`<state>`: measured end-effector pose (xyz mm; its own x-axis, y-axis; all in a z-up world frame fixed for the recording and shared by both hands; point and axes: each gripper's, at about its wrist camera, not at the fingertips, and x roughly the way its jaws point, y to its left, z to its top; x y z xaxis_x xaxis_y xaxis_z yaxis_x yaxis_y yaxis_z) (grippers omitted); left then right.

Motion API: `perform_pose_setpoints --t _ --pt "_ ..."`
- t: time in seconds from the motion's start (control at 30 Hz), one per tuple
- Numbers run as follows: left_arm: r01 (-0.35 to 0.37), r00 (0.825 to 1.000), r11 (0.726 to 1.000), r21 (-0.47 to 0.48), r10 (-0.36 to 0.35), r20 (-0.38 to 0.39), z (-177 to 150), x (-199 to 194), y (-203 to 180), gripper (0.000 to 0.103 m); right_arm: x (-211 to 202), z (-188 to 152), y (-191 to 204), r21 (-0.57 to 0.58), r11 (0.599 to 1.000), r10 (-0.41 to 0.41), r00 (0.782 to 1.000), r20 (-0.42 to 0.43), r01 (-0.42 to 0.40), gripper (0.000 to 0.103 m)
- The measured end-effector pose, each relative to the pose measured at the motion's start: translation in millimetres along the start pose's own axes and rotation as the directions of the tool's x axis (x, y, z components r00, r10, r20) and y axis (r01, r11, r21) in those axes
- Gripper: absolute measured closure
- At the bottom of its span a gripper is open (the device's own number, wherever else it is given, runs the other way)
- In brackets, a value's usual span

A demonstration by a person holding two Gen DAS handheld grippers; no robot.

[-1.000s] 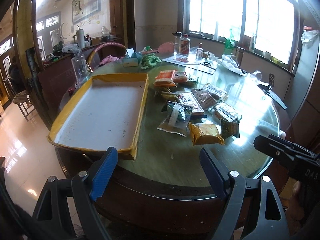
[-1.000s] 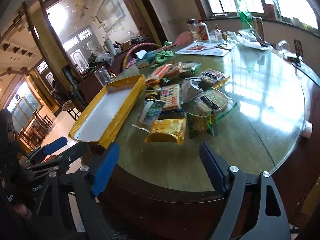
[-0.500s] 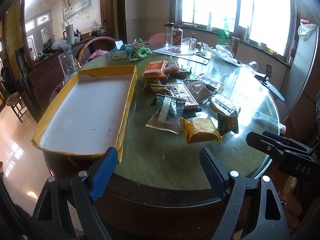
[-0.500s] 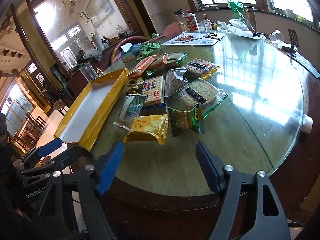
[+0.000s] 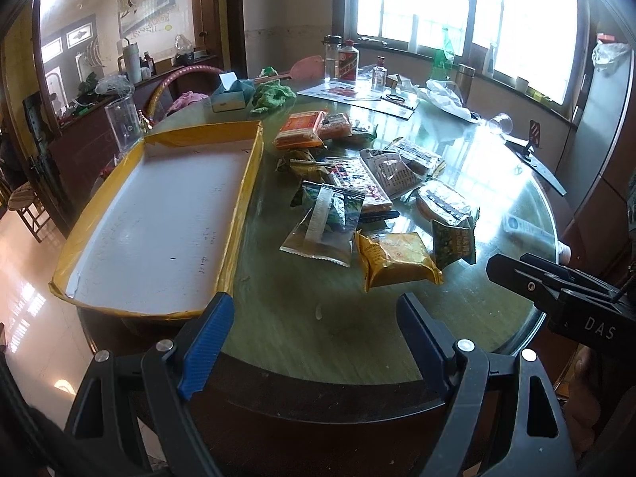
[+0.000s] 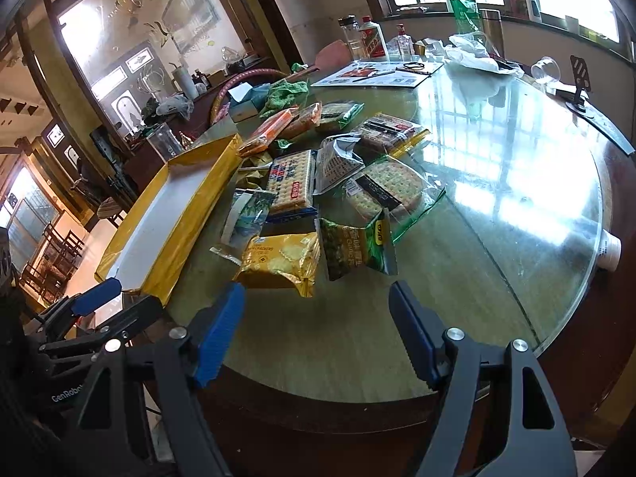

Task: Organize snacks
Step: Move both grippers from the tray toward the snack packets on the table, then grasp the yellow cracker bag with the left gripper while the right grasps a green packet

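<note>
We are looking across a round glass-topped table, its near edge curving just beyond our grippers. A long shallow tray with yellow walls and a white floor is lying along the table's left edge, its long axis running from the near edge away toward the far side; its near end is overhanging the rim slightly.

Right of the tray, around the table's middle, the snack packets are sitting in a loose heap. Nearest the near edge is a yellow cracker packet, reading "CRACKERS", its long axis lying across our view. Just beside it on the right, a dark green packet with yellow print we cannot read is standing tilted. Behind them are lying a clear-and-green pouch, a flat biscuit pack pointing away from us, and a round cracker bag. An orange packet is resting toward the far side.

At the far edge a white bottle with a red label is standing; its writing is too small to read.

We are holding the left gripper wide open over the near edge, gripping nothing. The right gripper is likewise spread wide and empty, just short of the yellow packet; in the left view its body reads "DAS".
</note>
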<state>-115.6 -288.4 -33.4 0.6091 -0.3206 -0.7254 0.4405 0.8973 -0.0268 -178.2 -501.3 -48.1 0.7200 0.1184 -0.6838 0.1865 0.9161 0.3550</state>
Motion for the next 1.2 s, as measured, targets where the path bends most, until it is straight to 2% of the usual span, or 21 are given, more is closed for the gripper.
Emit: perform_pose_setpoints --t 0.37,0.53,0.6,0.67,0.7,0.87,1.07,1.17,1.2 --pt "0.046 0.998 0.999 -0.007 -0.047 -0.046 10.6 30.7 -2.7 0.019 39.3 16.9 -25.7 0.051 0.999 -0.015 0.999 -0.05 0.018 0.028" --pt "0.071 0.996 0.997 -0.025 -0.072 -0.058 12.3 38.9 0.1 0.019 69.1 25.0 -31.2 0.072 0.997 -0.026 0.995 -0.095 0.033 0.033" --pt "0.084 0.994 0.996 -0.028 -0.086 -0.062 12.8 40.5 0.1 0.019 76.6 25.8 -33.1 0.075 0.996 -0.038 0.994 -0.103 0.045 0.037" --pt "0.098 0.992 0.995 -0.025 -0.1 -0.073 13.7 44.8 -2.5 0.019 78.2 25.5 -33.4 0.063 0.996 -0.056 0.994 -0.097 0.062 0.05" --pt "0.106 0.991 0.994 -0.024 -0.107 -0.079 14.4 45.7 -3.4 0.019 78.1 25.4 -32.9 0.057 0.996 -0.065 0.993 -0.095 0.071 0.053" --pt "0.163 0.981 0.987 -0.002 -0.162 -0.103 22.9 54.5 -18.8 0.019 68.4 21.3 -36.8 0.044 0.999 -0.02 0.997 -0.078 0.023 0.074" --pt "0.229 0.957 0.972 0.043 -0.217 -0.193 33.4 81.2 -50.2 0.019 47.3 11.6 -49.8 0.06 0.998 0.0 0.999 -0.046 0.003 0.077" --pt "0.213 0.952 0.977 0.03 -0.2 -0.229 34.4 93.8 -56.1 0.021 38.7 9.6 -57.9 0.074 0.997 -0.016 1.0 -0.02 0.018 0.077" --pt "0.207 0.953 0.978 0.015 -0.198 -0.228 34.1 96.6 -55.7 0.025 37.1 9.6 -60.1 0.078 0.997 -0.013 1.0 -0.015 0.015 0.077"
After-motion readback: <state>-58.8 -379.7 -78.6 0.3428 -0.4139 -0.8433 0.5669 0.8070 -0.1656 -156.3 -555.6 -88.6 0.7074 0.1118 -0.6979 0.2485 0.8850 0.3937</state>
